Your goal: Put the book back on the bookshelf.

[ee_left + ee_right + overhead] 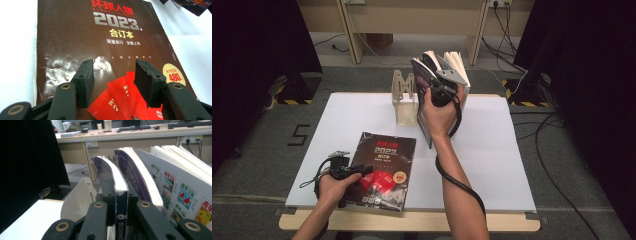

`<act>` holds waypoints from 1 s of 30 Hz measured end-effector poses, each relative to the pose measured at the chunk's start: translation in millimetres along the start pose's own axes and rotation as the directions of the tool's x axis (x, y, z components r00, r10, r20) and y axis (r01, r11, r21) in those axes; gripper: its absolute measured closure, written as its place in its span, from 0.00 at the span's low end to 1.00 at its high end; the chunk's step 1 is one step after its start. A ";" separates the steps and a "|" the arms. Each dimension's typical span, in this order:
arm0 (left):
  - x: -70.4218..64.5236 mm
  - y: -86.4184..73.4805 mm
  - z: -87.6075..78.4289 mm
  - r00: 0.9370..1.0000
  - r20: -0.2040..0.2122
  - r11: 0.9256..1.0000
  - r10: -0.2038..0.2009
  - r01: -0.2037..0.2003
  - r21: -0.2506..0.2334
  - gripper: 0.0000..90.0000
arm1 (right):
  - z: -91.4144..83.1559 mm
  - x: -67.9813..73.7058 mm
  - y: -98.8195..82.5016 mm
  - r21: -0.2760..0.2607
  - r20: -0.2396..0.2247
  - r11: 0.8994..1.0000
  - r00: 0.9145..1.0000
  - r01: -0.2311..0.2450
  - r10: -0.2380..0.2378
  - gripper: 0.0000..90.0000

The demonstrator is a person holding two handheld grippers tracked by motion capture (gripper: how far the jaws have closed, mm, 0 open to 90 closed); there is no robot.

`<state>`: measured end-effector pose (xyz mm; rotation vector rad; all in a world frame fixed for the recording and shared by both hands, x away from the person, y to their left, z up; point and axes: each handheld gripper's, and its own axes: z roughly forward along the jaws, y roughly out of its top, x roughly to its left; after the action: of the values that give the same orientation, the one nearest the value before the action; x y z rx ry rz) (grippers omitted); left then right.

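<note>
A dark brown magazine [387, 150] marked 2023 lies flat at the front left of the white board [492, 165]. My left gripper [366, 172] hovers low over the magazine's lower cover [75, 37]. The left gripper [113, 75] stands open with nothing between its pads. At the back, my right gripper [434, 87] is shut on the spine of a dark blue magazine [421, 80], held upright. In the right gripper view the right gripper [121, 206] pinches that magazine [110, 173] near its bottom edge.
A beige bookend rack [404, 97] stands at the back of the board, left of the held magazine; its curved wall [77, 200] is close by. A purple magazine [136, 175] and a white one with small pictures [180, 190] lean to the right. Cables [552, 165] run over the floor.
</note>
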<state>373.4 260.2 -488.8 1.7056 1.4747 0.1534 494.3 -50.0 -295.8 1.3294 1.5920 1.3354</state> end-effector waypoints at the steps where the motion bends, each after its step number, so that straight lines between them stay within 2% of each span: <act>1: -0.1 0.1 -0.5 1.000 -0.001 1.000 0.001 -0.001 0.000 0.54 | 0.2 0.8 0.4 0.000 0.004 1.000 1.000 0.003 -0.003 0.94; 5: 0.6 0.1 -0.6 1.000 0.000 1.000 -0.001 0.001 -0.001 0.54 | -2.8 3.8 -4.0 -0.004 0.008 1.000 1.000 0.016 -0.016 0.93; 8: 0.2 -0.4 -0.3 1.000 0.001 1.000 0.001 -0.001 0.000 0.54 | -7.5 5.2 -7.6 0.000 0.007 1.000 1.000 0.008 -0.008 0.93; 11: -0.7 -0.6 -0.3 1.000 -0.003 1.000 0.002 -0.002 0.001 0.54 | -13.2 3.4 -9.0 0.037 0.007 0.999 1.000 -0.011 0.010 0.90; 15: -1.0 -0.8 0.1 1.000 -0.003 1.000 0.002 -0.002 0.000 0.54 | -19.6 -2.9 -9.7 0.090 0.015 0.994 0.998 -0.068 0.067 0.88; 16: -1.1 -0.8 0.1 1.000 -0.003 1.000 0.003 -0.003 0.001 0.54 | -20.9 -5.0 -10.1 0.100 0.024 0.993 0.998 -0.055 0.052 0.87; 17: -1.1 -0.8 0.2 1.000 -0.003 1.000 0.004 -0.004 0.001 0.54 | -22.3 -6.3 -10.1 0.105 0.016 0.992 0.998 -0.069 0.067 0.87; 19: -1.2 -0.8 0.3 1.000 -0.002 1.000 0.005 -0.005 0.002 0.54 | -24.3 -8.5 -9.0 0.116 0.019 0.991 0.998 -0.066 0.064 0.87; 23: -1.4 -0.8 0.2 1.000 -0.002 1.000 0.005 -0.005 0.002 0.54 | -24.8 -12.3 -5.1 0.159 0.001 0.983 0.996 -0.088 0.089 0.85; 30: -1.3 -0.9 0.3 1.000 0.000 1.000 0.007 -0.007 0.003 0.54 | -20.5 -16.5 -0.6 0.198 -0.006 0.978 0.998 -0.063 0.066 0.81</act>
<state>372.5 258.8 -489.0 1.7134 1.4700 0.1555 479.6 -71.7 -293.0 1.5050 1.7397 1.2511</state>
